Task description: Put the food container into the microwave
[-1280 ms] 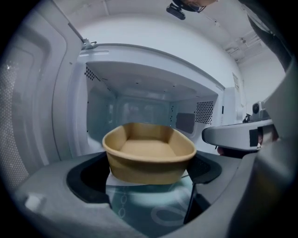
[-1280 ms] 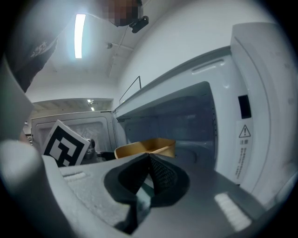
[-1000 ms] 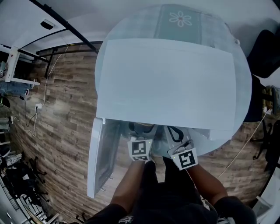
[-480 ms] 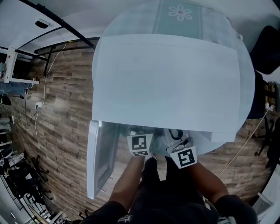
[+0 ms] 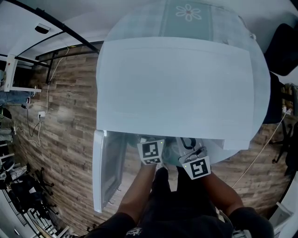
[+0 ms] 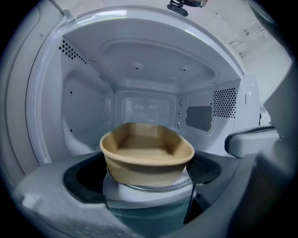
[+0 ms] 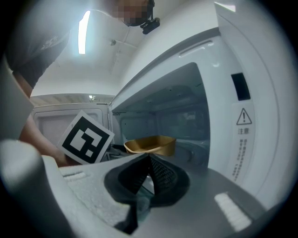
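A tan food container (image 6: 146, 151) sits between the dark pads of my left gripper (image 6: 146, 174), which is shut on its sides at the mouth of the white microwave (image 5: 181, 88). The bare cavity (image 6: 139, 69) opens behind it. In the right gripper view the container (image 7: 150, 145) shows just inside the opening, beside the left gripper's marker cube (image 7: 86, 138). My right gripper (image 7: 149, 169) is shut on nothing, a little to the container's right and outside the opening. In the head view both grippers (image 5: 150, 139) (image 5: 188, 144) are under the microwave's front edge, jaws hidden.
The microwave door (image 5: 104, 167) hangs open to the left. Its control panel with a warning label (image 7: 242, 135) is on the right. The microwave stands on a round table with a flower-print cloth (image 5: 188, 14). A black chair (image 5: 284, 46) and floor cables (image 5: 32, 125) lie around it.
The left gripper with the container has edged slightly further toward the microwave opening. The right gripper has stayed about where it was.
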Available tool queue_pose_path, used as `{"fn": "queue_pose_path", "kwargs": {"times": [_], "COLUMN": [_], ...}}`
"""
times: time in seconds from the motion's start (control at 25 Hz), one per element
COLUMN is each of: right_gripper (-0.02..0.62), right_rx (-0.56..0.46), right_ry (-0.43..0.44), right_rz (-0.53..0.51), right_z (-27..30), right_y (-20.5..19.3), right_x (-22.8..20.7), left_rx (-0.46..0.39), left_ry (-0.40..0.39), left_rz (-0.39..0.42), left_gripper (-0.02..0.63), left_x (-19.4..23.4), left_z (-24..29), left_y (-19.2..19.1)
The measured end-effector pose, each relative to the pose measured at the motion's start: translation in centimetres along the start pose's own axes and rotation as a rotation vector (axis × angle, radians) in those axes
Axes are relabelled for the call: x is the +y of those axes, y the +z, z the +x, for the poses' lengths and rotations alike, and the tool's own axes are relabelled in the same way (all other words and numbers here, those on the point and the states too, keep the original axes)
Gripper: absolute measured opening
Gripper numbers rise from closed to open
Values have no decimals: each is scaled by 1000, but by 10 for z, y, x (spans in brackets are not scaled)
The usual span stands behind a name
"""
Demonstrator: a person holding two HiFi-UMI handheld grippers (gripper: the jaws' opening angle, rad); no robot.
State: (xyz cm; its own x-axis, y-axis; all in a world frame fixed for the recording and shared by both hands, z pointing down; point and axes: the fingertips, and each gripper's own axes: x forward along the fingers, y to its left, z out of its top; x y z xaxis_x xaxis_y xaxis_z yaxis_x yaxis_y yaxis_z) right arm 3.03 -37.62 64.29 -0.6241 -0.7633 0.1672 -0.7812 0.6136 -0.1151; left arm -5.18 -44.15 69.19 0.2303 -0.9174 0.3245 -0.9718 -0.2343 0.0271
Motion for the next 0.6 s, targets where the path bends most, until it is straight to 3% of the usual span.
{"fn": "queue_pose_path", "kwargs": {"times": [0.28, 0.6], "right_gripper": [2, 1], "right_rx": [-18, -50], "right_ry": [-10, -44], "right_rz": [-23, -25], "right_z": [-7, -26], "right_y": [7, 29], "right_x": [10, 35], "left_rx": [19, 38], "left_ry": [-25, -129], "left_rz": [-11, 33], "left_gripper": [523, 520], "left_x": [-3, -10], "left_z": [-17, -77], "left_y": [-8, -10]}}
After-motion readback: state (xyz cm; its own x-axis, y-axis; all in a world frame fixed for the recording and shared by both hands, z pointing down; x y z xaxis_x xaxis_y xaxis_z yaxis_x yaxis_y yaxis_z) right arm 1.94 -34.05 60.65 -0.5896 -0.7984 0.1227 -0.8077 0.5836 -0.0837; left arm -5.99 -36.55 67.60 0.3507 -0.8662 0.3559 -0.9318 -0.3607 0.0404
